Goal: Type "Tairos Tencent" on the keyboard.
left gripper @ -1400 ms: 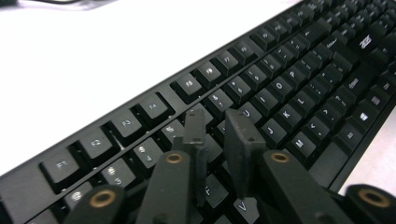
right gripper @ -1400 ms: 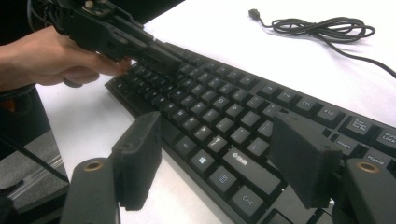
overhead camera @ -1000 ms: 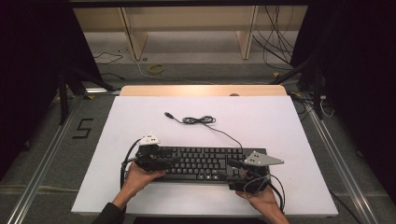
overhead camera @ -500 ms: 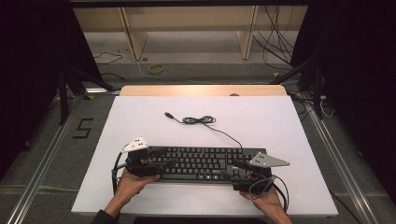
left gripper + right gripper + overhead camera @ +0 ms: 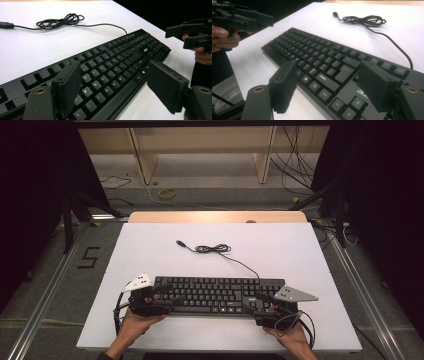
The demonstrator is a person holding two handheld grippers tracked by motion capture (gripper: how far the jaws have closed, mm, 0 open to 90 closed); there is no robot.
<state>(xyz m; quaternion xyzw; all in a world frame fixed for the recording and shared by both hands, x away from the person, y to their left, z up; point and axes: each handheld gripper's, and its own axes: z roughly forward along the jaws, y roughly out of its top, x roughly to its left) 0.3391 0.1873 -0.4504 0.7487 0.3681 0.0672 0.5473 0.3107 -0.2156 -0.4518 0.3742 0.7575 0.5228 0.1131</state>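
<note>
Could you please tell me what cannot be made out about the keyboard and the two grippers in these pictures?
- Keyboard: key legends too small in the high view; both ends cut off in the gripper views by the bottom edge and the jaws.
- Right gripper: high view, its grey plate hides the jaw gap.
- Cable: its plug's type is too small to tell.

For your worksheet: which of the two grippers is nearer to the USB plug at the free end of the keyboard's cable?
Left. The left gripper sits at the keyboard's left end, below and slightly left of the USB plug. The right gripper sits at the keyboard's right end, farther across the table.
</note>
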